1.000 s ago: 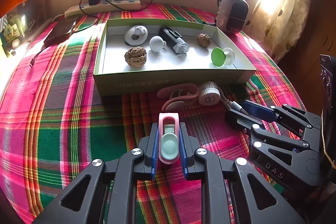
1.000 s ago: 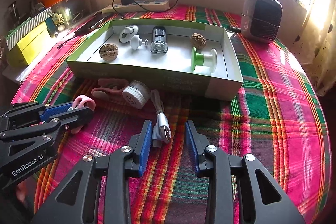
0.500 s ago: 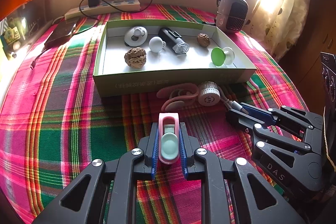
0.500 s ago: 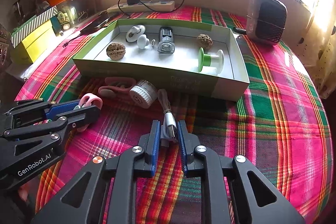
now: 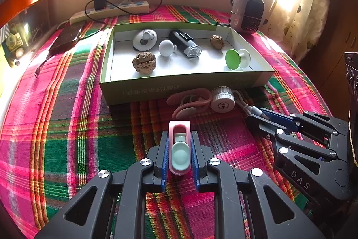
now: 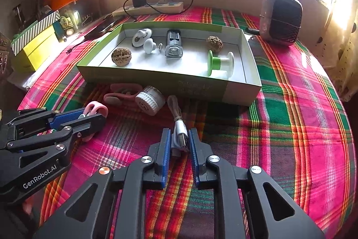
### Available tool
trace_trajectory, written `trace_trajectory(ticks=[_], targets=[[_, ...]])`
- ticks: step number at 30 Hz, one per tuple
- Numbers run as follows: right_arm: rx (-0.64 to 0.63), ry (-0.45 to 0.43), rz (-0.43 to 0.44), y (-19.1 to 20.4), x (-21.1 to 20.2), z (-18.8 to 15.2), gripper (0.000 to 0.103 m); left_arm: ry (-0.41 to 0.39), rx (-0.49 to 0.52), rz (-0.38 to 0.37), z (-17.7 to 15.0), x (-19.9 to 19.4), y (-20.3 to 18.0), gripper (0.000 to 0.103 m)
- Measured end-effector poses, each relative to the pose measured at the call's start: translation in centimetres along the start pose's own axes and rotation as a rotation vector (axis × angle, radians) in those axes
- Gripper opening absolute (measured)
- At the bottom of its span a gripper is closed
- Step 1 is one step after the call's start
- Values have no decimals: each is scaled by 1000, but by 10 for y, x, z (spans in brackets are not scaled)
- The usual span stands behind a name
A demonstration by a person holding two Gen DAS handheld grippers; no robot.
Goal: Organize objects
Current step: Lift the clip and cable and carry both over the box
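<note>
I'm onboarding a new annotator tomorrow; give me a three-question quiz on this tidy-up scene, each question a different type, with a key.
1. True or false: the left gripper is shut on the pink clip with a mint-green insert.
2. Multiple choice: what sits between the fingers of the right gripper?
A. the brown wrinkled walnut
B. the silver plug of the white USB cable
C. the green-and-white spool
3. Fill in: the white ribbed round cap lies on the plaid cloth, ____ the green-sided cardboard tray.

Key
1. True
2. B
3. outside, just in front of it
</note>
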State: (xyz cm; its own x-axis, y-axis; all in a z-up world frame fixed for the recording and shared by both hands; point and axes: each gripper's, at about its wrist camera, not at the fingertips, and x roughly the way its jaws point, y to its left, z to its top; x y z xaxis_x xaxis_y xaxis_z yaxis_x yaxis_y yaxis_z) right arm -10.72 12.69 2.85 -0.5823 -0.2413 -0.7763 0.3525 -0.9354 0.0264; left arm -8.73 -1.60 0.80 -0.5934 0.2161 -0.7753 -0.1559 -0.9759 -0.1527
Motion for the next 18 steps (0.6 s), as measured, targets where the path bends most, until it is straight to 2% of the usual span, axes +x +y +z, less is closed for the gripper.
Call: trace_trajectory(ticks=[18], targets=[[6, -50, 29, -6, -20, 9, 17, -52, 18, 3, 17, -21, -6, 16]])
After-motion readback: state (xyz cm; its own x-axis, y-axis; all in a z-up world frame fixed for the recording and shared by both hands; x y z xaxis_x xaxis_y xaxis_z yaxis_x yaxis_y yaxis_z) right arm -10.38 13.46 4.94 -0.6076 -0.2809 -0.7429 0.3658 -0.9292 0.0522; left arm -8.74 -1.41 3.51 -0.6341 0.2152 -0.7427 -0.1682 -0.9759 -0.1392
